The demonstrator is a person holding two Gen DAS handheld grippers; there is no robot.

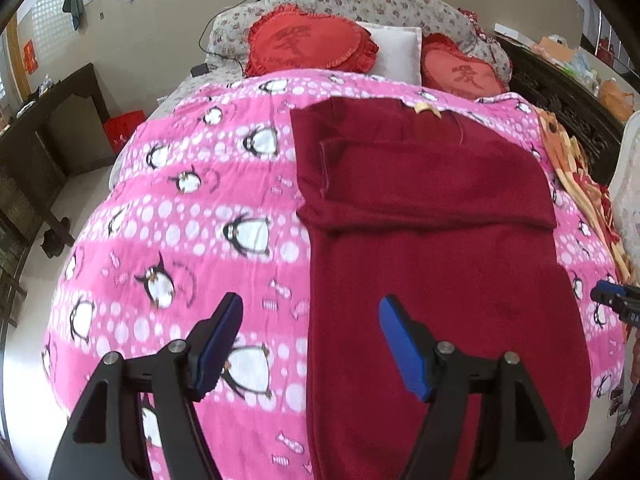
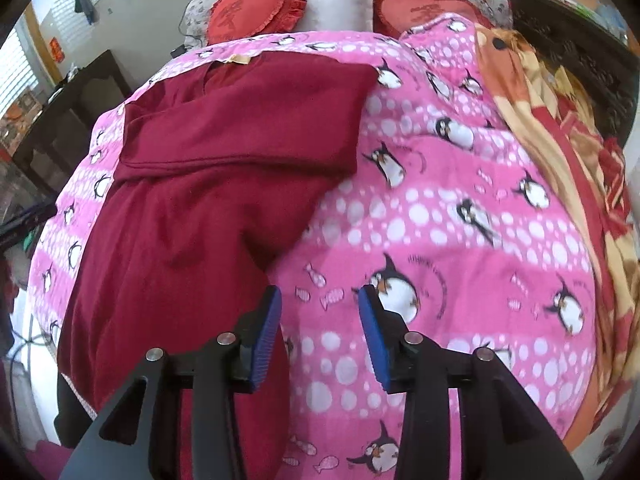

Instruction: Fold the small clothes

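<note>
A dark red garment (image 1: 432,248) lies flat on the pink penguin quilt (image 1: 180,240), with a sleeve folded across its upper part and a tan label (image 1: 426,109) at the collar. My left gripper (image 1: 310,300) hangs open above the garment's left edge, one blue pad (image 1: 404,348) over the cloth and the other over the quilt, holding nothing. In the right wrist view the garment (image 2: 192,208) lies to the left. My right gripper (image 2: 320,292) is open over the quilt (image 2: 440,232) just beside the garment's right edge, nothing between its pads. Its tip (image 1: 612,296) shows at the left view's right edge.
Two red heart cushions (image 1: 312,46) and a white pillow (image 1: 394,50) sit at the head of the bed. An orange and red blanket (image 2: 560,128) is bunched along the bed's right side. Dark wooden furniture (image 1: 52,120) and a red bag (image 1: 122,130) stand on the floor at left.
</note>
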